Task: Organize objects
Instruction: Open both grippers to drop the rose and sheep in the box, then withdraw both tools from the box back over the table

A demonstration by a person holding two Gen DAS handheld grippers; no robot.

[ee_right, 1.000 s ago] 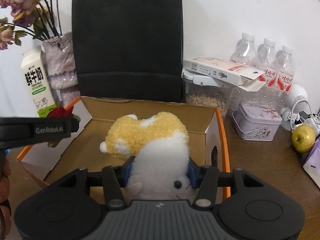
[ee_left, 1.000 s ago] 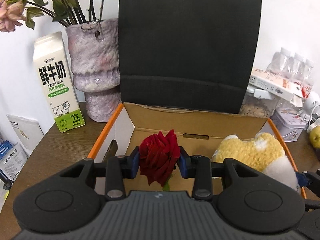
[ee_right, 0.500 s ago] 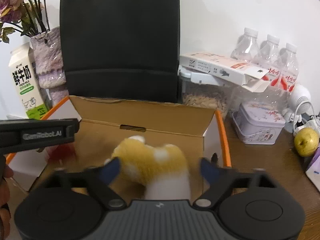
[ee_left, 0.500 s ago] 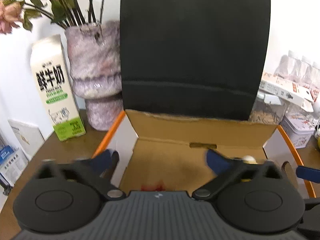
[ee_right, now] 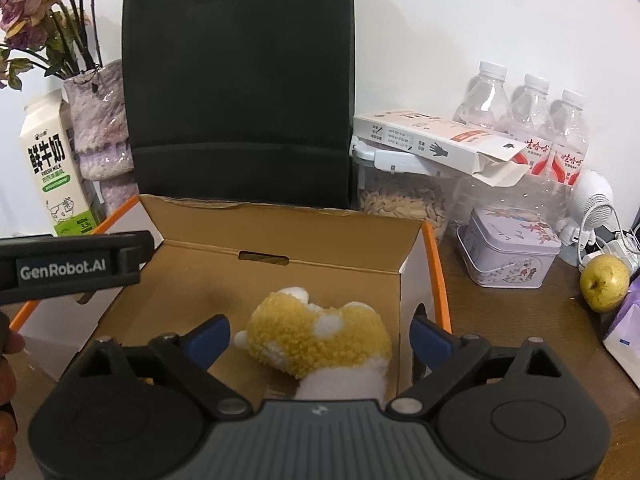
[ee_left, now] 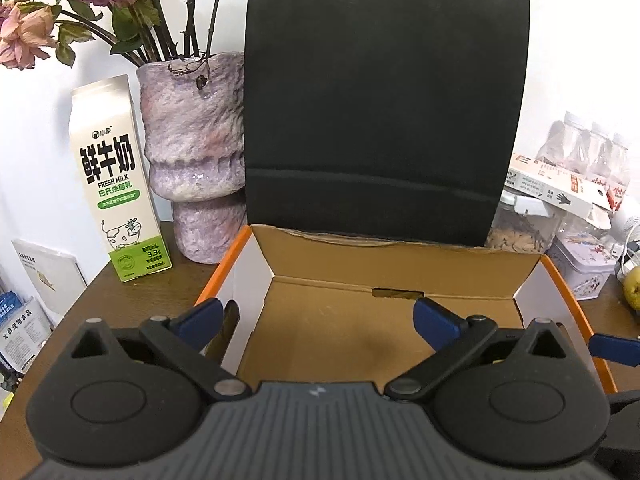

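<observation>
An open cardboard box with orange edges point(ee_left: 400, 268) point(ee_right: 280, 232) stands on the wooden table. My left gripper point(ee_left: 318, 318) is open and empty above the box's left half; the red rose is out of view below it. My right gripper point(ee_right: 318, 336) is open above the box's right half. A yellow and white plush toy point(ee_right: 316, 336) lies on the box floor between and below its fingers, free of them. The left gripper's body point(ee_right: 72, 268) shows at the left of the right wrist view.
A black paper bag point(ee_left: 380, 120) stands behind the box. A milk carton point(ee_left: 116, 184) and a purple vase with dried flowers point(ee_left: 196, 152) stand at the back left. Bottles point(ee_right: 524, 120), a glove box point(ee_right: 436, 140), a seed jar point(ee_right: 404, 200), a tin point(ee_right: 512, 248) and a pear point(ee_right: 604, 282) crowd the right.
Both grippers opened. The rose dropped from the left gripper out of sight into the box. The plush toy dropped from the right gripper onto the box floor. Both grippers rose slightly.
</observation>
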